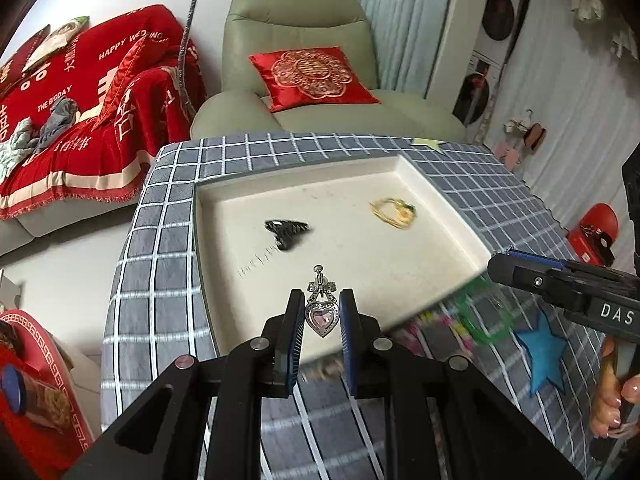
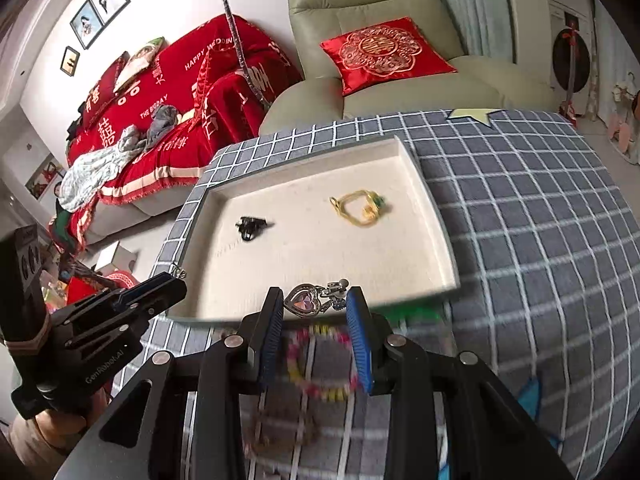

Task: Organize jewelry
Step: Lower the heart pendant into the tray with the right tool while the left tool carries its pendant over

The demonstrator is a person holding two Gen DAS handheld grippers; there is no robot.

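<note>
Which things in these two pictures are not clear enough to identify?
- Left wrist view: a green ring-shaped thing beside the tray, smeared by motion blur.
- Right wrist view: a beaded bracelet under the right gripper, blurred and partly covered by its fingers.
- Both views: the black piece in the tray, too small to name.

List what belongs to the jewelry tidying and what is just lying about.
Job: tray, heart earring, second heart earring, black piece, gold piece, green bangle, bead bracelet.
Lying about: red cushion, armchair, red throw, blue star.
</note>
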